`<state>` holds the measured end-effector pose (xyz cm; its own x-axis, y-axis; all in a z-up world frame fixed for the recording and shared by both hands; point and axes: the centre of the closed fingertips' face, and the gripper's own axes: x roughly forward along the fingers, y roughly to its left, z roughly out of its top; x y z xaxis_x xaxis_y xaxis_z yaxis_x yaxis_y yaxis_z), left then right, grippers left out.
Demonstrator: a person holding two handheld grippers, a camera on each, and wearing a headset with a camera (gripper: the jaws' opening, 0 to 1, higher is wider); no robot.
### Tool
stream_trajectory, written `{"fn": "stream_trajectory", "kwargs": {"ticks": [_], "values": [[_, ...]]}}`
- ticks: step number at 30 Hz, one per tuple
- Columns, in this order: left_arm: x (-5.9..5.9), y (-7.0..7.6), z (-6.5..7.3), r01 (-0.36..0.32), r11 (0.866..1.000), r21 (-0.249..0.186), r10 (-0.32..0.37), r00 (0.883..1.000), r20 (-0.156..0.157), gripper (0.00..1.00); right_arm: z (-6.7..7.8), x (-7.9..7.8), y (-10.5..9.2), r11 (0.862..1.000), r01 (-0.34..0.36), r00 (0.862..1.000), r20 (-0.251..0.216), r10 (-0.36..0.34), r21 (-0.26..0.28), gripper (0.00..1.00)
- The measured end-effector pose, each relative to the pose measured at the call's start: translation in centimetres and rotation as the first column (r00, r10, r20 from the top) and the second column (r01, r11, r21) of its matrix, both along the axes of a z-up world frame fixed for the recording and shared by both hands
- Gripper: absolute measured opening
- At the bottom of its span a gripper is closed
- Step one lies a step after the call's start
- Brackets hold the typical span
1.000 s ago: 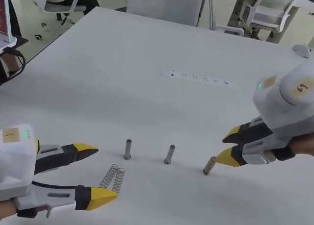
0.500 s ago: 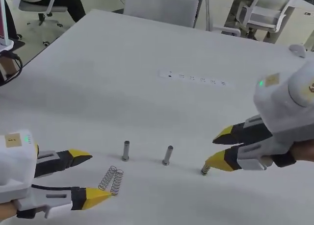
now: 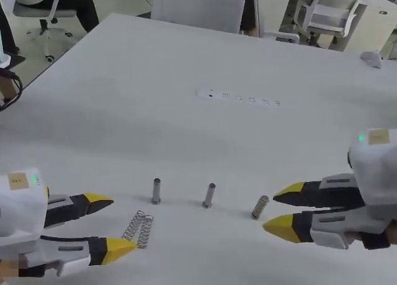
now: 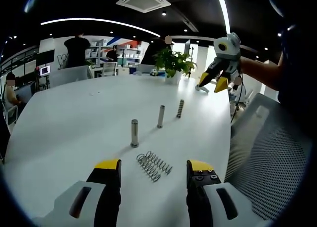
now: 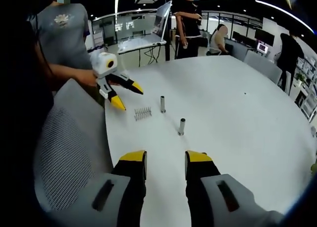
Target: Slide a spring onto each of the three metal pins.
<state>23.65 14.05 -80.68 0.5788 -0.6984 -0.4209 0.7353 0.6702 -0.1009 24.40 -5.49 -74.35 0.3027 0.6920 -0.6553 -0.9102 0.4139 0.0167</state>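
Note:
Three short metal pins stand in a row on the white table (image 3: 186,130): the left pin (image 3: 156,190), the middle pin (image 3: 209,195) and the right pin, which wears a spring (image 3: 260,207). Two loose springs (image 3: 140,228) lie side by side in front of the left pin. My left gripper (image 3: 113,225) is open, just left of those springs. In the left gripper view the springs (image 4: 154,163) lie just past the open gripper (image 4: 153,168). My right gripper (image 3: 278,210) is open, its tips just right of the sprung pin. In the right gripper view both bare pins (image 5: 162,104) (image 5: 182,126) stand ahead of the gripper (image 5: 165,158).
A flush socket strip (image 3: 239,97) sits mid-table. Office chairs (image 3: 198,5) line the far edge, and a small white object (image 3: 371,58) lies at the far right. The left gripper view has a plant (image 4: 173,64) past the table and people standing behind.
My right gripper has drawn back to the right and lower, off the spring on the right pin. The left gripper has barely moved. The head camera has shifted.

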Motion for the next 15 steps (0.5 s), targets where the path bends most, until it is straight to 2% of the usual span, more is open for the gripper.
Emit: {"fn": "stream_trajectory", "kwargs": {"ticks": [3, 7, 8, 10, 15], "values": [[0.0, -0.1, -0.2, 0.001, 1.000, 0.003, -0.001, 1.000, -0.003, 0.48, 0.1, 0.0, -0.4, 0.998, 0.024, 0.999, 0.023, -0.026, 0.060, 0.29], [0.0, -0.1, -0.4, 0.002, 1.000, 0.009, -0.002, 1.000, -0.007, 0.47, -0.2, 0.2, -1.0, 0.993, 0.051, 0.997, 0.049, -0.057, 0.110, 0.29], [0.0, -0.1, -0.5, 0.003, 1.000, 0.009, -0.003, 1.000, -0.009, 0.47, -0.3, 0.3, -1.1, 0.992, 0.059, 0.997, 0.050, -0.065, 0.114, 0.29], [0.0, -0.1, -0.6, 0.003, 1.000, 0.012, -0.002, 1.000, -0.011, 0.46, -0.4, 0.4, -1.2, 0.989, 0.060, 0.994, 0.084, -0.071, 0.133, 0.29], [0.1, 0.0, -0.8, -0.001, 1.000, 0.016, 0.001, 1.000, -0.011, 0.45, -0.9, 0.6, -1.7, 0.981, 0.076, 0.989, 0.108, -0.096, 0.181, 0.30]]}}
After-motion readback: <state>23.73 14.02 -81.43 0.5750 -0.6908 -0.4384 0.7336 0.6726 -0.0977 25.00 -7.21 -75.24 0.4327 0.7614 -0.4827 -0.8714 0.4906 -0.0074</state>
